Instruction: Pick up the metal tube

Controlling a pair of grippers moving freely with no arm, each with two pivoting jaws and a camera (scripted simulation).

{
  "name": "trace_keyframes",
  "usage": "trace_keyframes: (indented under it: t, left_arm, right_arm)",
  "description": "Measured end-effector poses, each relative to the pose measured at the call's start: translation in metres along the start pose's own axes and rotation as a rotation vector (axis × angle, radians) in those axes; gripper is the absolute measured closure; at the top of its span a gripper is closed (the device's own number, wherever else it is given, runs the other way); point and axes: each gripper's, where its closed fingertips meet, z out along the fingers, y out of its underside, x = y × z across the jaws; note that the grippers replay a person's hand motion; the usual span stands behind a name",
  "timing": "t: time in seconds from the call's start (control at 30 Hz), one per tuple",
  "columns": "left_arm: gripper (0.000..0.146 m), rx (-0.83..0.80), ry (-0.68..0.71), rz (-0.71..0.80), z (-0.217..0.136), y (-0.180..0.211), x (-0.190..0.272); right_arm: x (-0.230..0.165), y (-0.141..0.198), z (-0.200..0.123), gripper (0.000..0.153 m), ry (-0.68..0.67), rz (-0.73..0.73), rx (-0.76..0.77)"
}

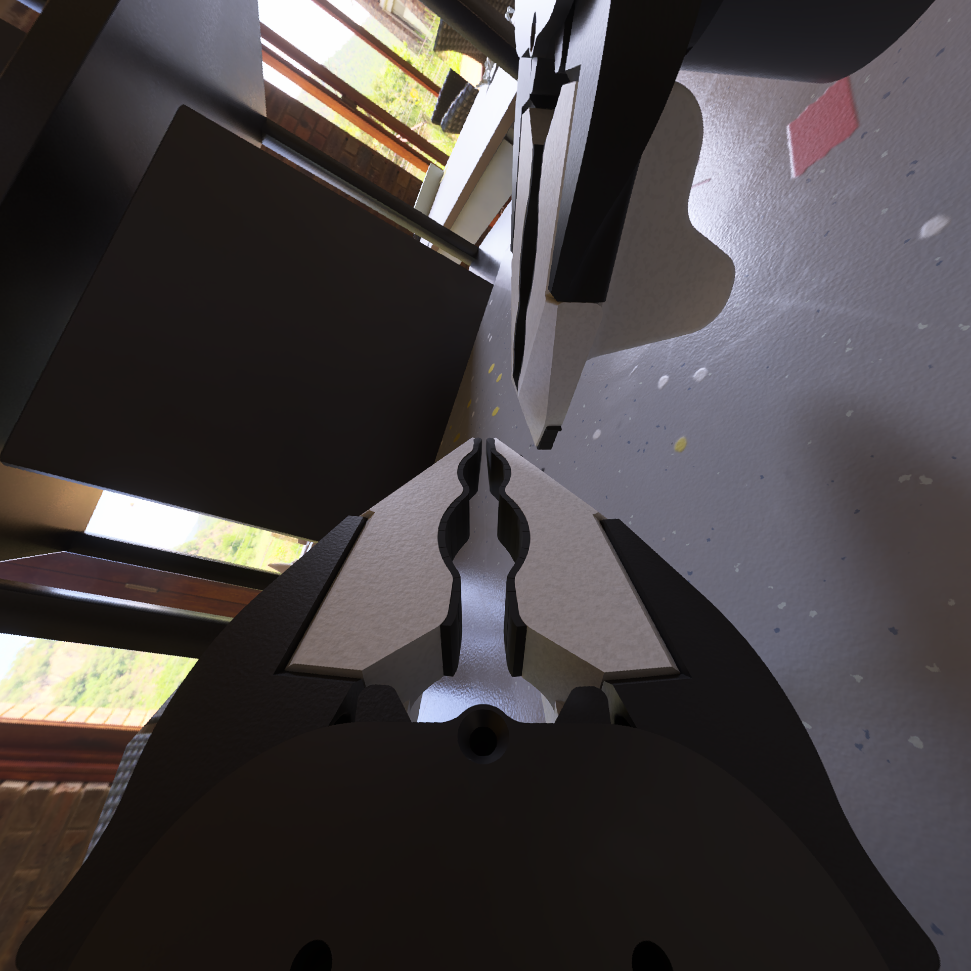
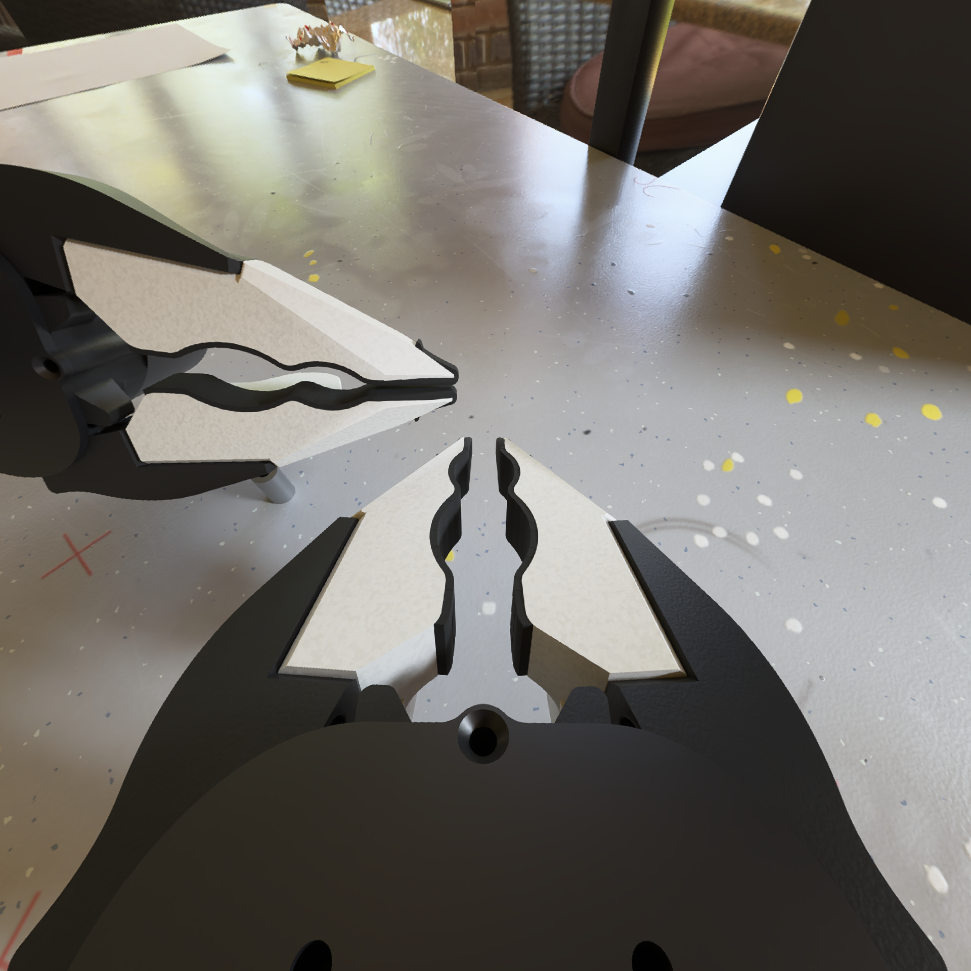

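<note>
The metal tube (image 2: 277,487) is a short silvery cylinder lying on the speckled grey table (image 2: 630,315). Only one end shows, poking out from under the left gripper; the rest is hidden. My left gripper (image 1: 483,444) is rolled on its side, one finger above the other, with its fingertips together and nothing visibly held. It also shows in the right wrist view (image 2: 452,390), just above the tube. My right gripper (image 2: 483,444) is slightly open and empty, over bare table, with its tips close to the left gripper's tips. It shows in the left wrist view (image 1: 546,438) too.
A large dark box (image 2: 867,131) stands at the table's far right and also shows in the left wrist view (image 1: 236,326). A yellow pad (image 2: 331,73), crumpled paper (image 2: 320,37) and a white sheet (image 2: 105,58) lie at the far end. A red cross mark (image 2: 76,554) is near the tube.
</note>
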Motion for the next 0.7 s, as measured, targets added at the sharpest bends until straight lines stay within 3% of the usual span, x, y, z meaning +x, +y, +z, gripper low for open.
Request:
trace_keyframes:
  t: [0.43,0.5,0.7]
  left_arm:
    - [0.144,0.011,0.010,0.035,-0.001,-0.002,0.001]
    - [0.145,0.015,0.027,0.065,-0.002,-0.002,0.003]
    - [0.144,0.045,0.082,0.156,-0.007,-0.004,0.012]
  right_arm:
    - [0.006,0.001,-0.004,0.144,0.016,-0.009,0.000]
    - [0.016,0.001,-0.008,0.144,0.080,-0.130,-0.011]
    - [0.031,-0.002,-0.023,0.144,0.341,-0.835,-0.059]
